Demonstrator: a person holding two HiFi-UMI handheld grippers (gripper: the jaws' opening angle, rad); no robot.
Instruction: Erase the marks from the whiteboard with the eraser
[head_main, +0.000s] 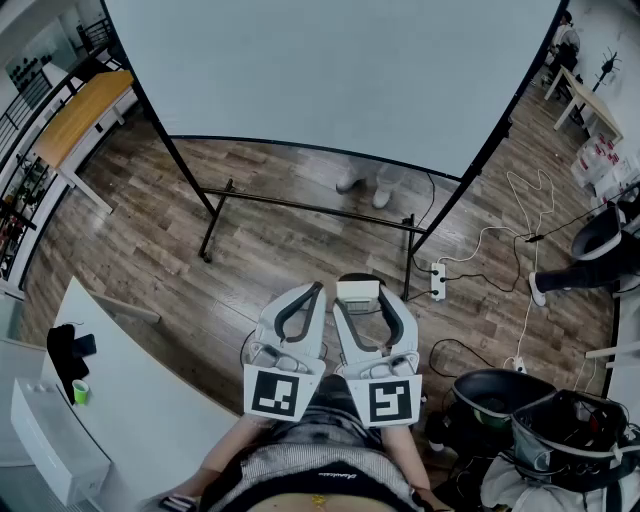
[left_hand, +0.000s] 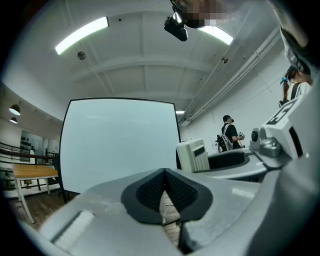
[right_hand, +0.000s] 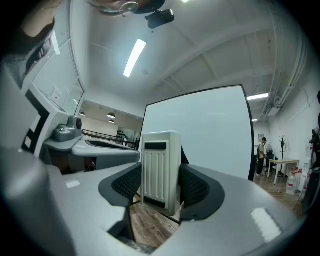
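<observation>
One eraser (right_hand: 160, 167) stands upright, clenched in my right tongs (head_main: 360, 300), and the whiteboard (head_main: 330, 70) lies straight ahead, well apart from it. My left tongs (head_main: 316, 291), just beside, are closed on nothing.

Head camera looks steeply down from above; gripper cameras sit low, facing the far whiteboard (head_main: 330, 70) (seen in all three views).

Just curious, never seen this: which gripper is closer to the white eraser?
Right. The right gripper clamps the eraser between its fingers; the left gripper sits beside it, fingers closed, empty.
</observation>
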